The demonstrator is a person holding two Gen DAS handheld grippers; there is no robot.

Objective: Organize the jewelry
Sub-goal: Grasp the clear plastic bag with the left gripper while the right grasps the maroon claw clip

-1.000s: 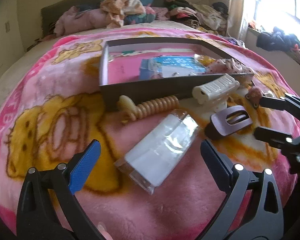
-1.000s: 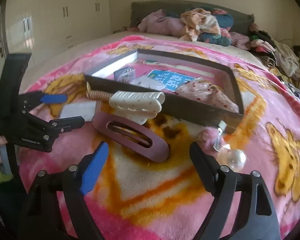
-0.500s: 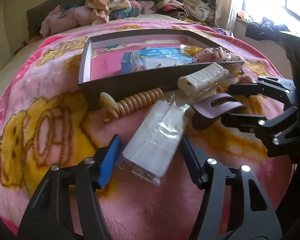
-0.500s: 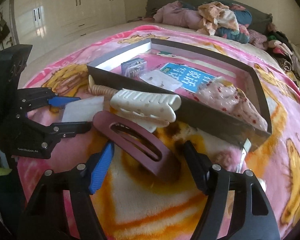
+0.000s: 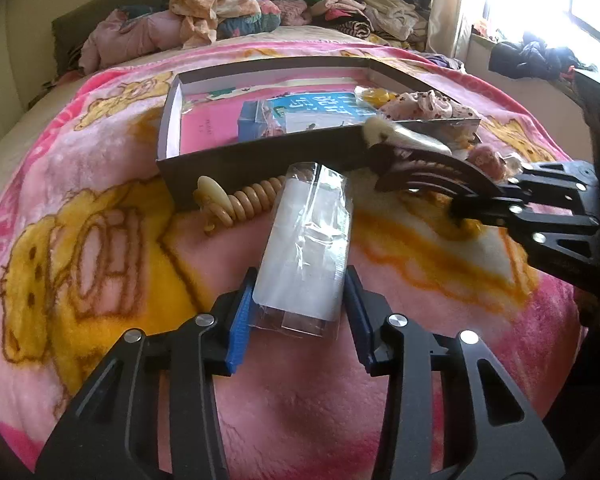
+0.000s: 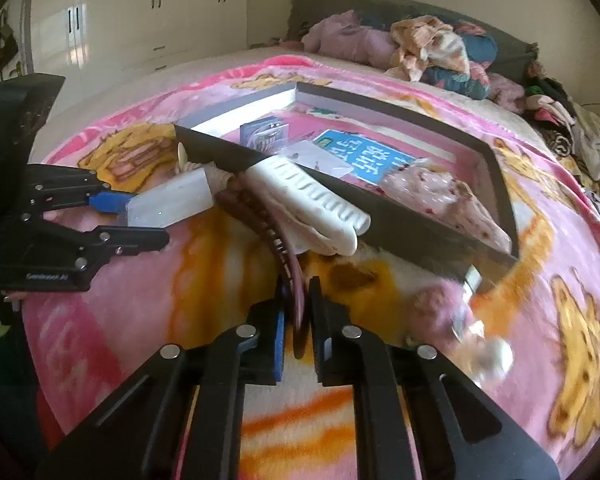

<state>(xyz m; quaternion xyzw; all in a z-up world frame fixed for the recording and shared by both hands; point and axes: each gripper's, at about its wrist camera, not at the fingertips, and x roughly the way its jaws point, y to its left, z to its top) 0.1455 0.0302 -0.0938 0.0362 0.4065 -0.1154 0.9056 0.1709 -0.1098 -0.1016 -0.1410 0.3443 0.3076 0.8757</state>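
Observation:
A clear packet (image 5: 312,232) with a white card inside lies on the pink blanket. My left gripper (image 5: 300,292) has its jaws closing, and both pads press the packet's near end. The right wrist view shows the left gripper (image 6: 148,218) on that packet (image 6: 172,198) too. My right gripper (image 6: 298,300) is shut on a mauve claw clip (image 6: 272,236), which stands on edge between the pads. In the left wrist view the right gripper (image 5: 484,196) holds the mauve clip (image 5: 432,172) by the grey box (image 5: 260,160).
A white claw clip (image 6: 316,204) leans on the box's front wall, with a beige spiral hair tie (image 5: 244,200) beside it. The box holds cards and a floral pouch (image 6: 440,196). A pink pom-pom (image 6: 436,300) and a pearl (image 6: 496,354) lie at the right. Clothes (image 5: 220,4) pile at the headboard.
Both grippers went from wide open to closed. The left one closed around the clear packet. The right one closed on the mauve clip, which tipped from flat onto its edge.

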